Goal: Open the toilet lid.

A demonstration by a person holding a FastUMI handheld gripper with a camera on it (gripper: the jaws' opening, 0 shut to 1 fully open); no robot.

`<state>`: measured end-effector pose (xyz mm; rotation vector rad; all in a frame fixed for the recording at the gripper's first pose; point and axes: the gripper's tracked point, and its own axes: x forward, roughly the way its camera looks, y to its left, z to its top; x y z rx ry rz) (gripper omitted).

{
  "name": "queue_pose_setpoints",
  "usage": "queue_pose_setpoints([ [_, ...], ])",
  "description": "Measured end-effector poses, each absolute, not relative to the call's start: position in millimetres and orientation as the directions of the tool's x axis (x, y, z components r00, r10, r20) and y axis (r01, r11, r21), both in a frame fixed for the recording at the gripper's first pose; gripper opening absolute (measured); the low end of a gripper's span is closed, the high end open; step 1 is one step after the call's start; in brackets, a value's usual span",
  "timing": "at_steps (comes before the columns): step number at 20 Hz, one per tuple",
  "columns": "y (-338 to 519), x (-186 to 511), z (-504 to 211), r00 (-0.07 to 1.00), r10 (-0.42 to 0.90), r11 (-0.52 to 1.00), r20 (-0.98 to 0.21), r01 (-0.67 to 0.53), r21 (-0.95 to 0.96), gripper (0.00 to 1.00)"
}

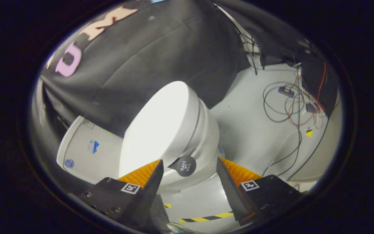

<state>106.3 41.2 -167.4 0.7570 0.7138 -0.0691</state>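
My tongs (189,175) sit nearest, their two fingers (148,182) spread wide apart and pinching nothing. In the gap between the fingertips hangs a small round dark tab (185,166) with tiny writing, fixed at the front edge of the toilet lid (159,122). My left finger overlaps the lid's front rim, though I cannot tell whether it touches; the right finger stands clear of it, over the floor (252,123).

The lid is white and glaring, so its surface detail is washed out. It looks closed down over the seat (203,130) and bowl (208,143), though the whole toilet appears tilted in my view. The lid covers the bowl, so whatever is inside is hidden. Behind the lid, the white tank (83,146) shows a few small stickers; its far end is cut off by the black cloth wall (148,58) hanging behind it.

On the pale floor just under my fingers runs a strip of yellow-and-black tape (206,217), partly hidden by the right finger. Well beyond, past the toilet, a tangle of black, white and red cables (291,107) lies near a dark box (313,78) that is hard to make out.
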Motion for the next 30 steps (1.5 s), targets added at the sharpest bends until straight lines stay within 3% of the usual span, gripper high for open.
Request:
queue_pose_setpoints([
  [1, 44, 109, -171, 0.761, 0.206, 0.701, -0.615, 0.323, 0.636, 0.96],
  [4, 53, 115, -185, 0.735, 0.262, 0.593, -0.625, 0.388, 0.706, 0.79],
  [8, 63, 125, -191, 0.727, 0.298, 0.495, -0.618, 0.436, 0.752, 0.79],
  [10, 63, 132, -183, 0.742, 0.314, 0.487, -0.593, 0.410, 0.771, 0.36],
  [12, 47, 121, -183, 0.736, 0.276, 0.533, -0.619, 0.419, 0.735, 0.37],
  [14, 62, 131, -184, 0.750, 0.296, 0.521, -0.591, 0.392, 0.758, 0.06],
  [20, 68, 130, -171, 0.773, 0.325, 0.574, -0.545, 0.297, 0.763, 0.03],
  [21, 38, 89, -131, 0.787, 0.323, 0.559, -0.525, 0.289, 0.777, 0.03],
  [22, 64, 129, -159, 0.790, 0.315, 0.567, -0.527, 0.289, 0.772, 0.01],
  [30, 74, 128, -115, 0.807, 0.332, 0.558, -0.489, 0.250, 0.791, 0.01],
])
